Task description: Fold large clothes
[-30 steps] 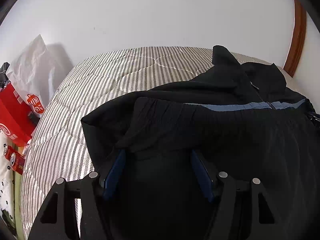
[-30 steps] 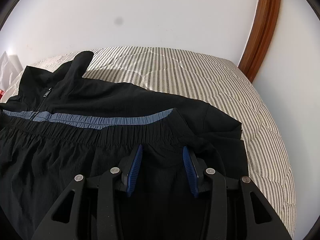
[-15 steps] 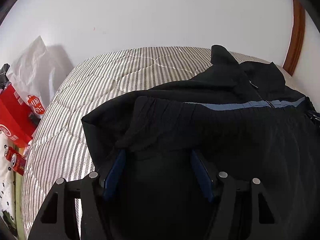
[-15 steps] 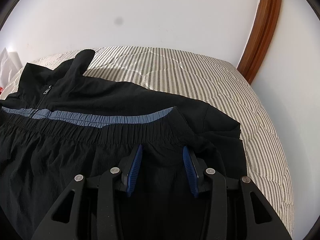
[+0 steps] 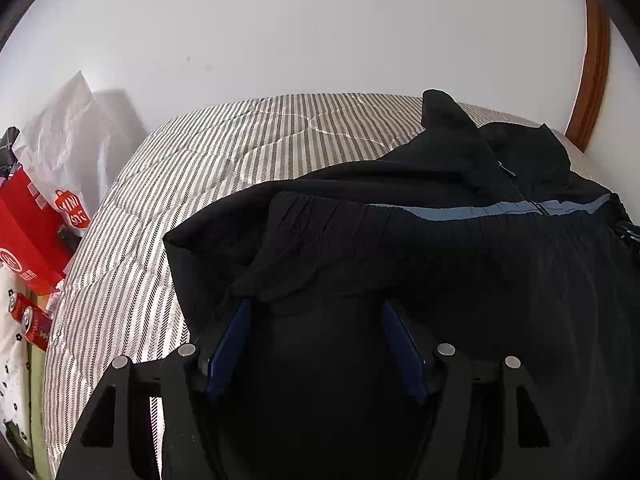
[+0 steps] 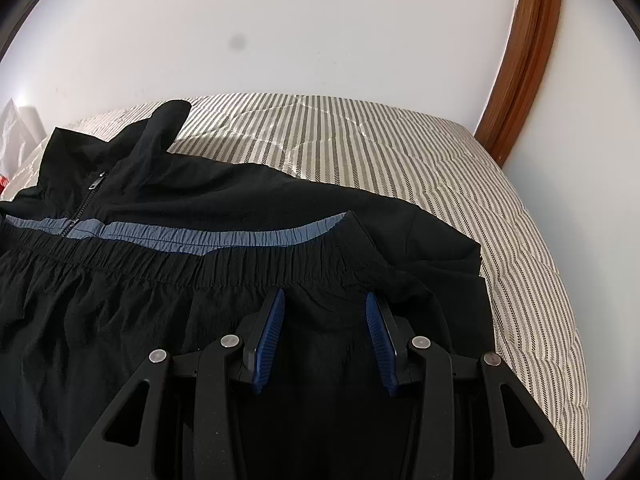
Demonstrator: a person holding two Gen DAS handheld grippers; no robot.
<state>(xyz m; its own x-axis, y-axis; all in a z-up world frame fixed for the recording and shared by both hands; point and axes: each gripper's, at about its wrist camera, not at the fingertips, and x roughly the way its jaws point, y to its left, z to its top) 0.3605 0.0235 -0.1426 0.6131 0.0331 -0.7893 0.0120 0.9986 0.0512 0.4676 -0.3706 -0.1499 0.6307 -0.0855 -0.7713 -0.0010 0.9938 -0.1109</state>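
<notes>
A black zip-up jacket point(image 6: 248, 200) lies spread across a bed under a grey-and-cream striped quilt point(image 6: 400, 152), filling the lower and middle part of both wrist views. Its thin, crinkled fabric carries a slate-blue band point(image 6: 200, 236) across the chest, cut by a black zipper point(image 6: 86, 200) that runs up to a standing collar point(image 6: 164, 120) in the upper left of the right wrist view. The lower part has been folded up over the chest, so the gathered elastic hem point(image 6: 240, 268) lies just below the blue band and partly covers it. In the left wrist view the same band point(image 5: 500, 211) shows at centre right, with the folded hem's corner bunched at centre.

The left hand-held gripper point(image 5: 314, 308) sits at the bottom of its frame with blue pads spread wide, black cloth bulging between them; the tips seem tucked under a fold, though whether they actually pinch it is hard to tell. The right hand-held gripper point(image 6: 325, 300) has its blue ribbed pads parted more narrowly, fabric lying between them just under the hem.

At the left edge of the left wrist view stand a white shopping bag point(image 5: 68, 152), a red bag point(image 5: 28, 236) and two red cans point(image 5: 32, 318). A brown wooden frame point(image 6: 528, 52) curves down the upper right.
</notes>
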